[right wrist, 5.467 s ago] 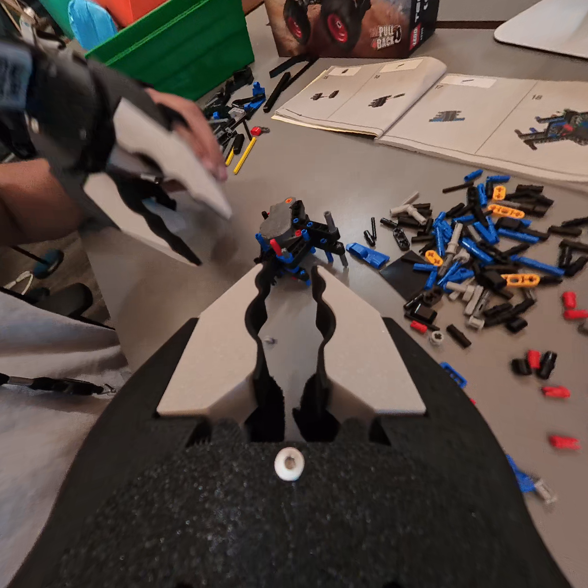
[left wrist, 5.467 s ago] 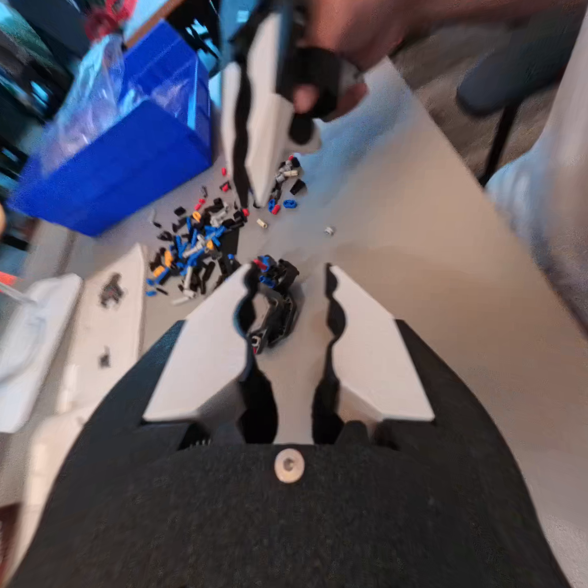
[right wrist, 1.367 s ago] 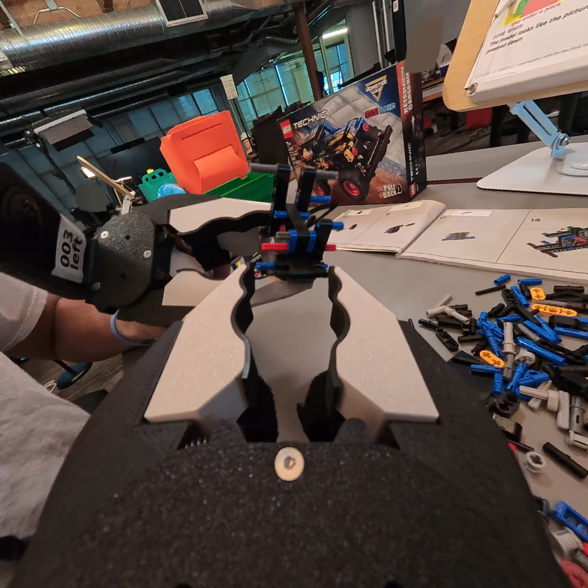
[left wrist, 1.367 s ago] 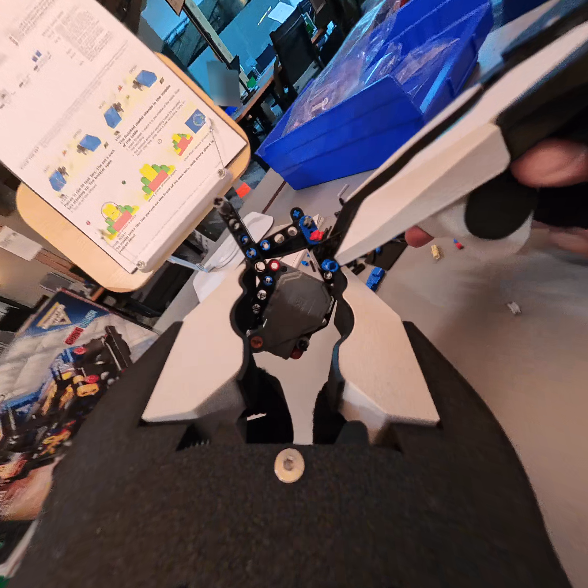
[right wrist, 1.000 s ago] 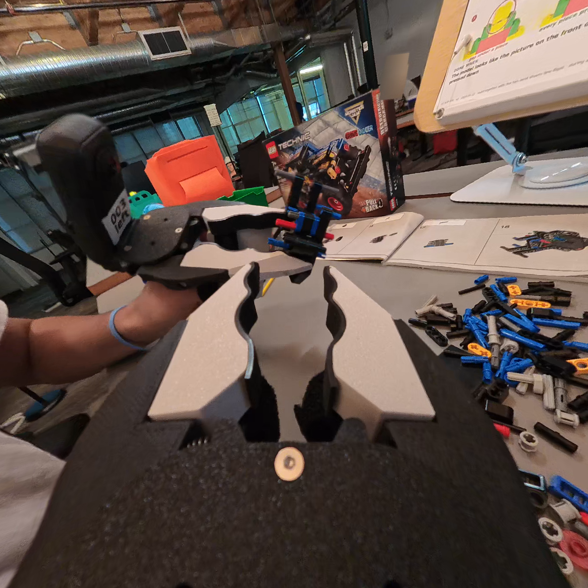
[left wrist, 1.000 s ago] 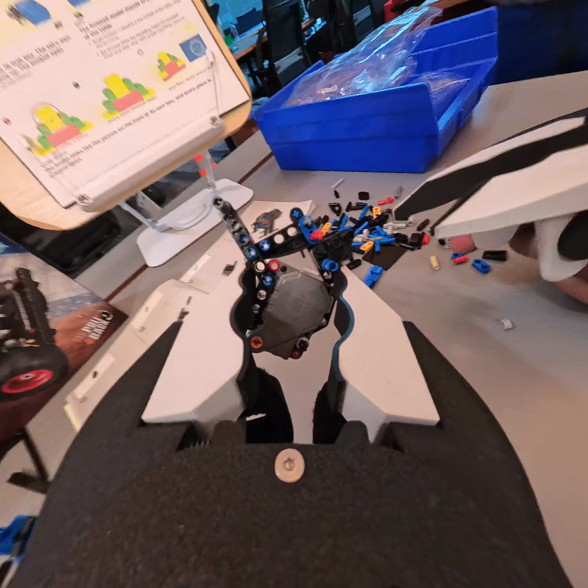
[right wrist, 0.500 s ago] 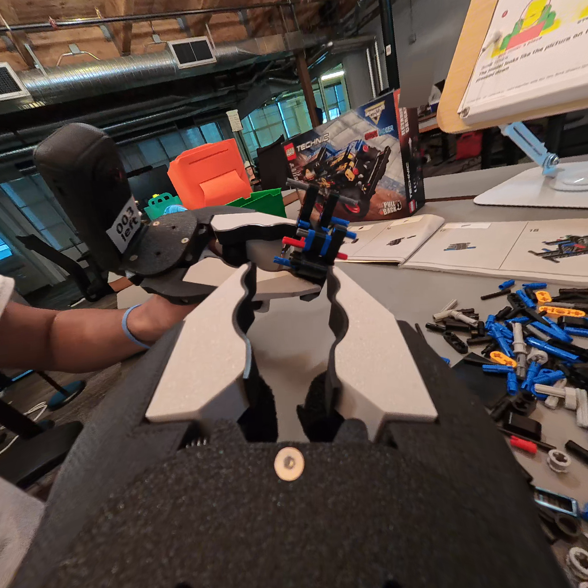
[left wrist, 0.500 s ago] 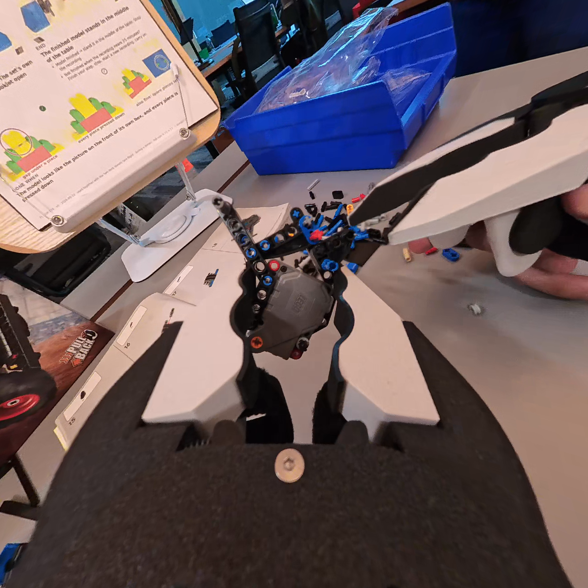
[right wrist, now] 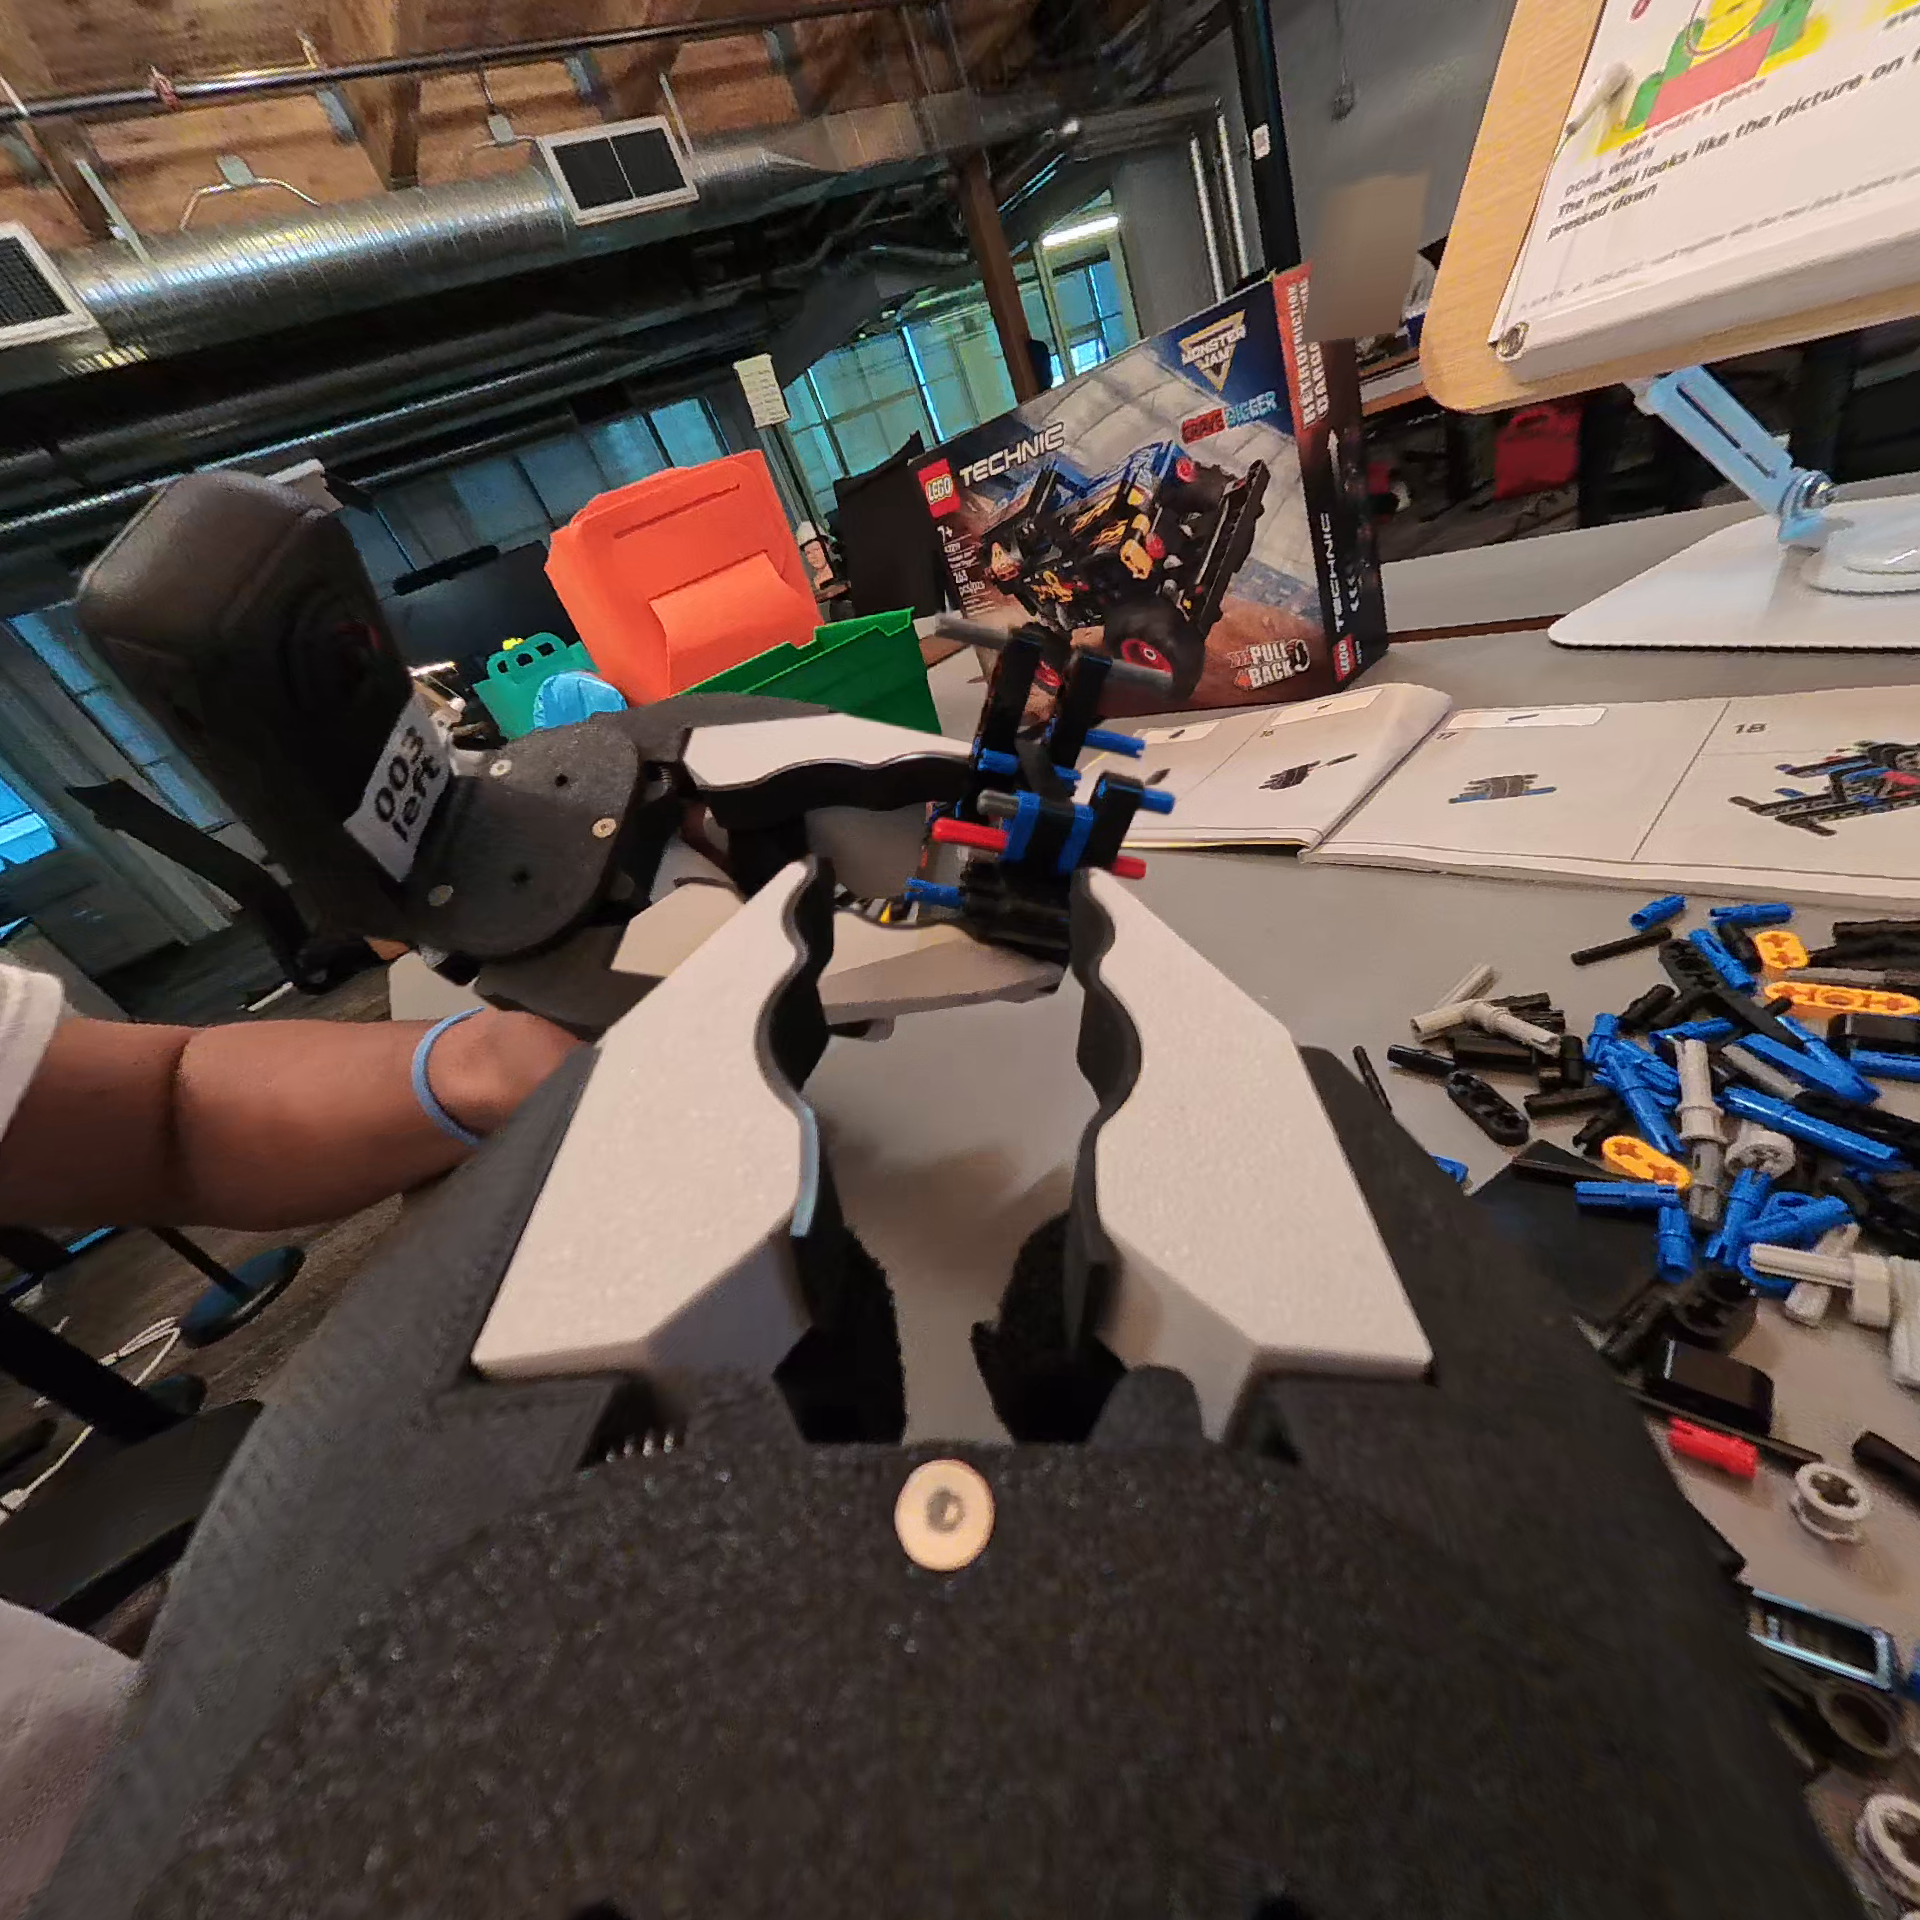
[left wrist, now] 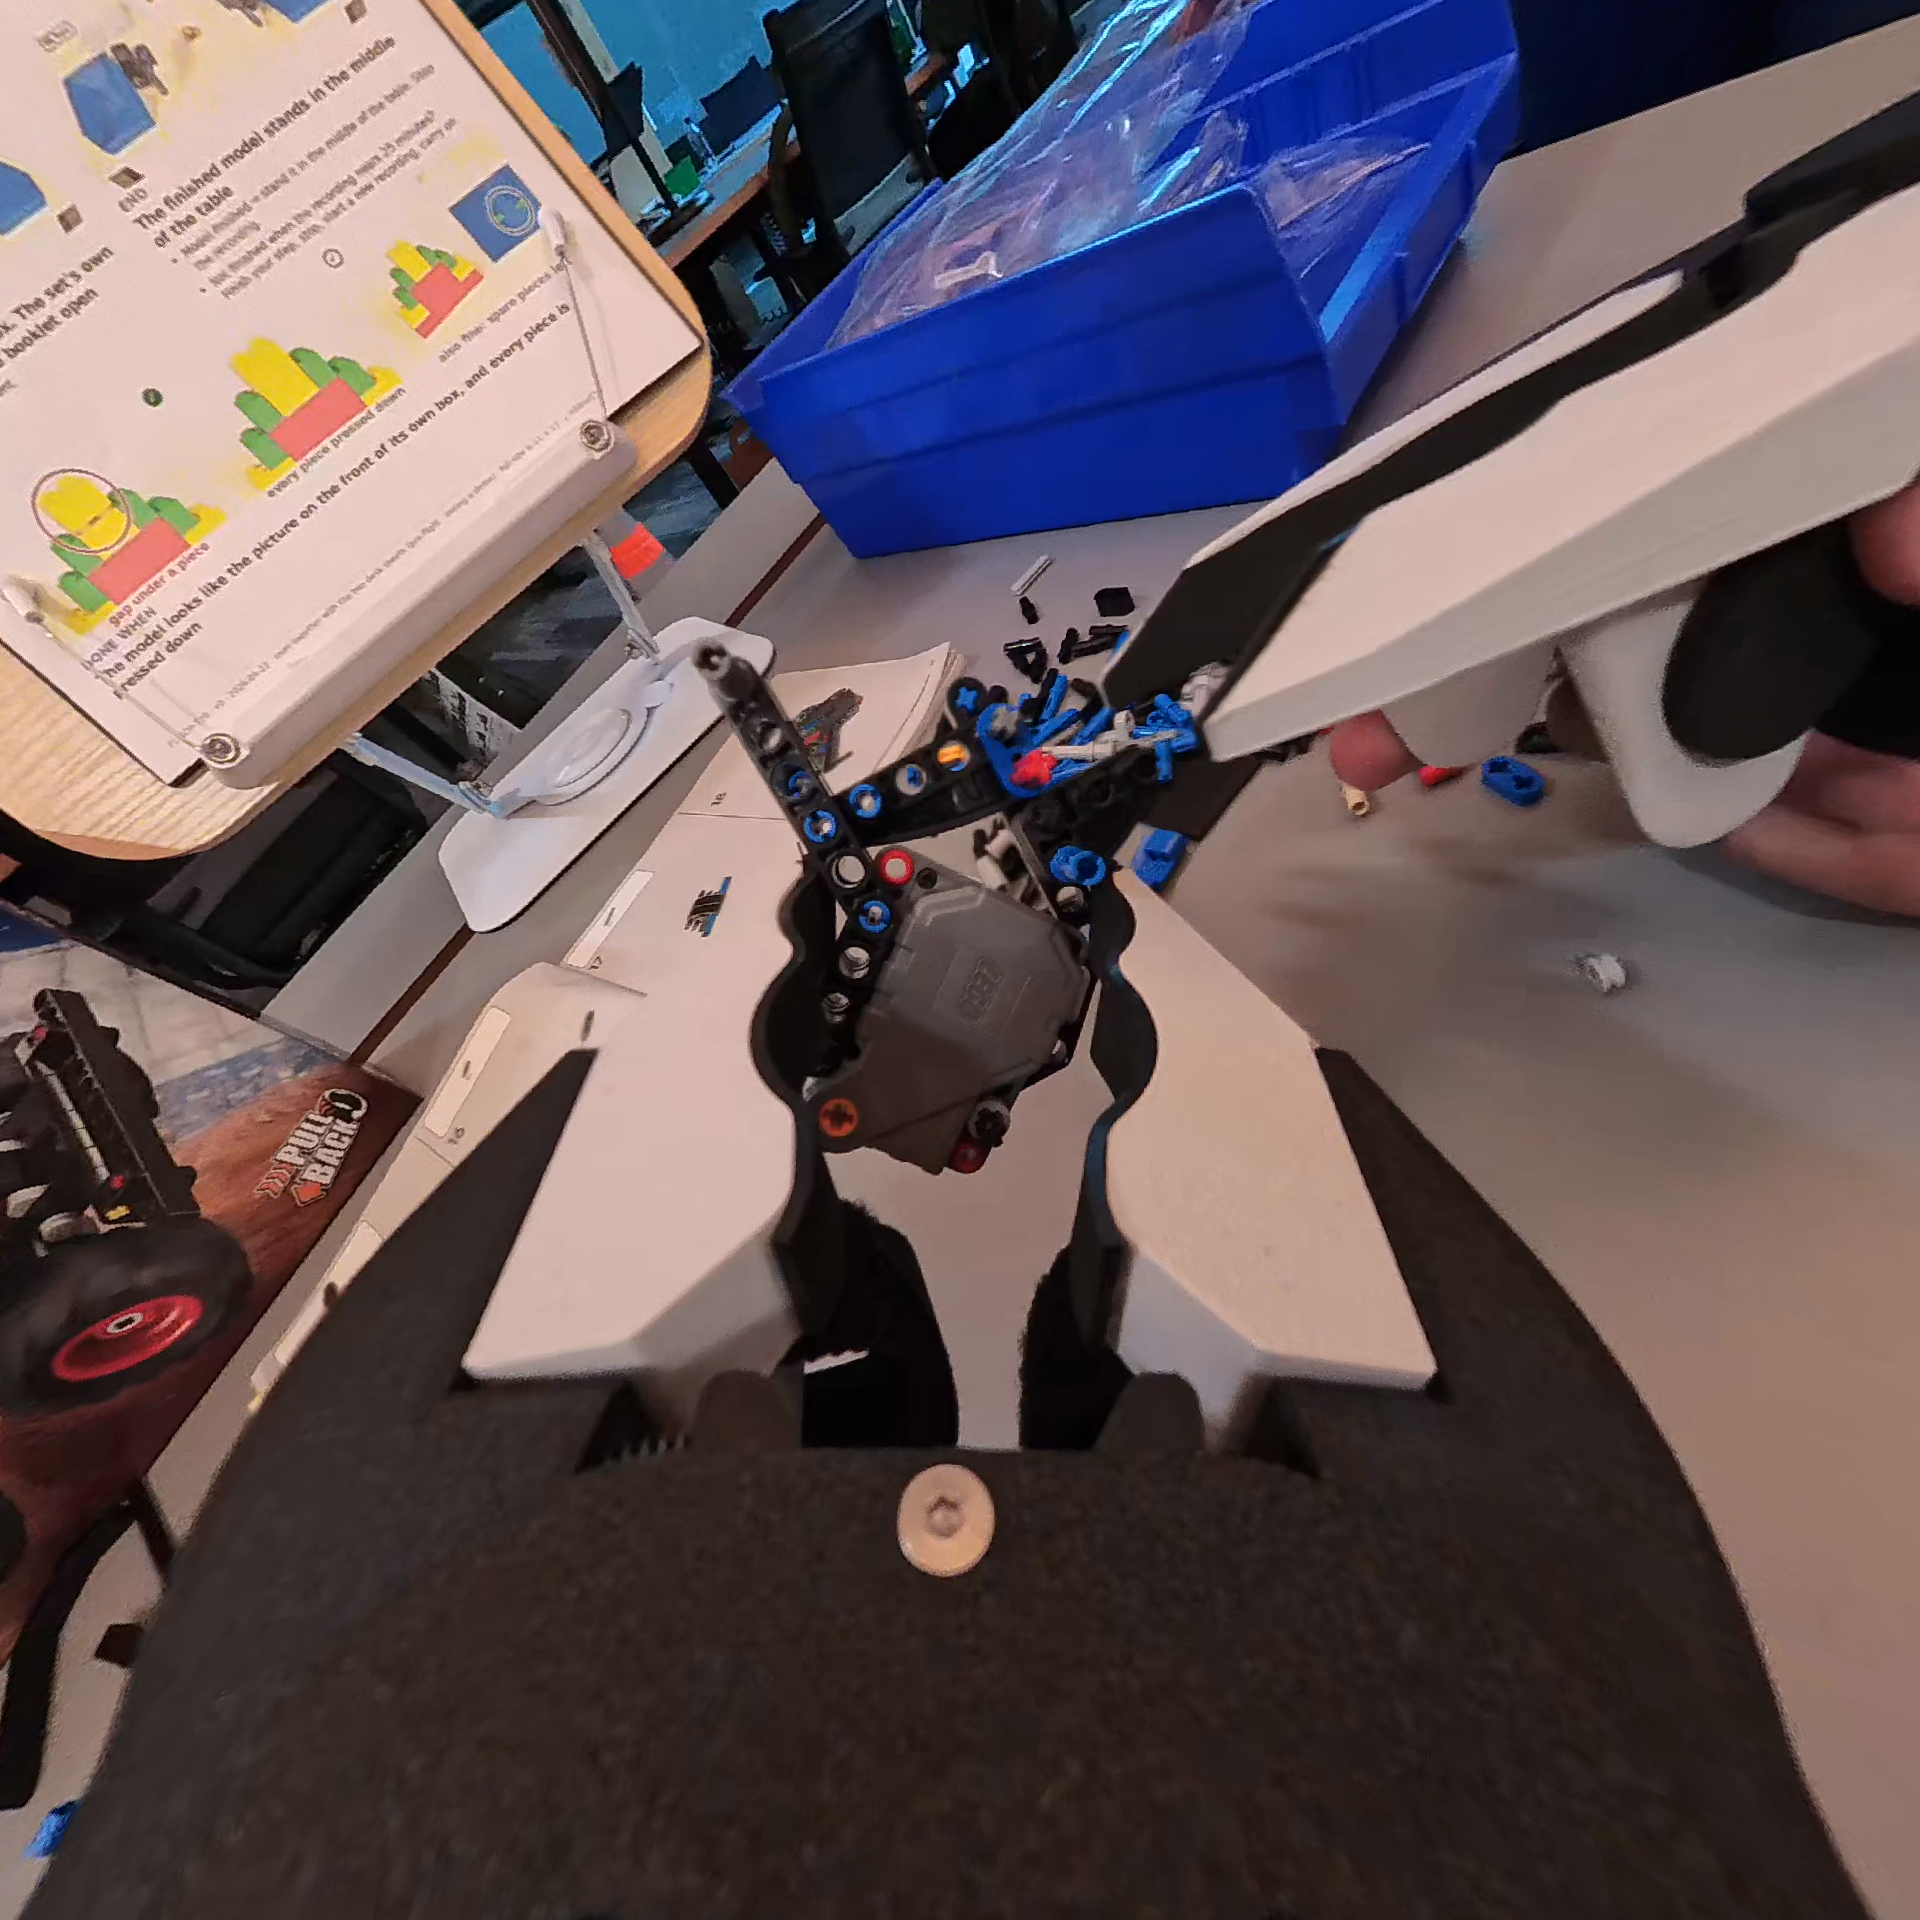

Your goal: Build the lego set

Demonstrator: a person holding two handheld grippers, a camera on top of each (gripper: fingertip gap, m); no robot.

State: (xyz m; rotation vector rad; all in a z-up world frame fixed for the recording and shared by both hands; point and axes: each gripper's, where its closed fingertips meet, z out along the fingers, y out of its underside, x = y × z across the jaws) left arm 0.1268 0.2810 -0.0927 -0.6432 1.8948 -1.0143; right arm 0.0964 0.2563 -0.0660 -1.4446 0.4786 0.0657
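My left gripper (left wrist: 951, 920) is shut on the partly built model (left wrist: 961, 997), a grey motor block with black beams and blue and red pins, and holds it up above the table. The right gripper (left wrist: 1158, 712) reaches in from the right, its tips next to the model's blue far end. In the right wrist view my right gripper (right wrist: 948, 891) is open and empty; the model (right wrist: 1039, 821) sits just beyond its tips, close to the right fingertip (right wrist: 1101, 935). The left gripper (right wrist: 1008, 868) comes in from the left with the model clamped in it.
Loose blue, black, grey and orange pieces (right wrist: 1714, 1091) lie in a pile on the grey table (right wrist: 1299, 956). An open booklet (right wrist: 1558, 790), the set's box (right wrist: 1143, 520), a blue bin (left wrist: 1091, 384), a green bin (right wrist: 831, 665) and an instruction board on a stand (left wrist: 260, 343) surround the work area. Some 5 cm of space lies between my two pairs of fingers.
The left gripper took the model off the table and raised it. The right gripper drew back, then came in again and now has its open tips right at the model.
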